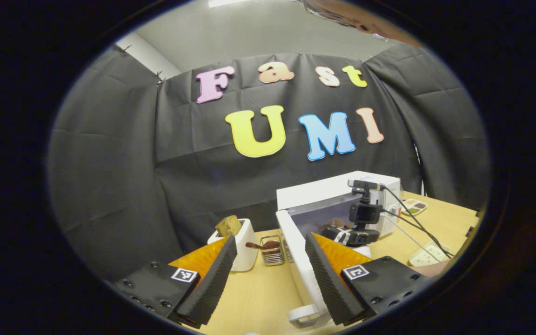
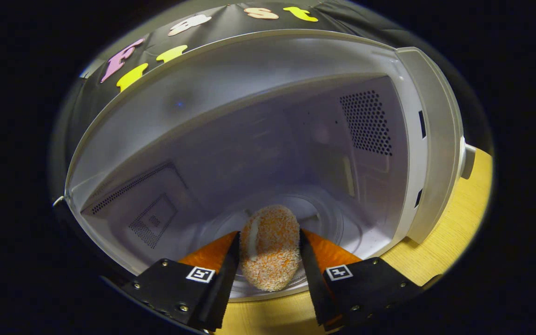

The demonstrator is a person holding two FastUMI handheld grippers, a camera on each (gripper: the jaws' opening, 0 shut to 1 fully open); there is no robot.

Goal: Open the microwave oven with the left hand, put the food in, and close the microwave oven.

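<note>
Orange-and-white crumb coating all over the food (image 2: 269, 247), a breaded oval patty thing, and it's sitting right between the right gripper (image 2: 269, 260) jaws. Both jaws look pressed against its flanks, so that one's closed on it. The patty's long axis runs straight away from the camera, along the fingers, with its far end pointing into the microwave (image 2: 403, 139) cavity and its near end hanging back over the front lip of the microwave. Underneath its far half you can make out the round turntable (image 2: 328, 218) on the cavity floor. The perforated vent panel sits on the cavity's right wall, and a strip of wood-grain bench (image 2: 454, 232) shows just right of the microwave's front frame.

From the left gripper view, the left gripper (image 1: 268, 274) has its jaws spread wide with nothing between them, just bare bench (image 1: 258, 298). The microwave's open door (image 1: 303, 265) swings out toward the camera and its edge runs just beside the right-hand finger; can't tell if they actually touch. The white microwave body (image 1: 338, 190) is beyond that, with the other gripper (image 1: 356, 228) reaching into its opening. Left of the microwave there's a white toaster (image 1: 242, 244) with a slice of bread poking up, and a small wire rack (image 1: 272, 251) between toaster and door.
</note>
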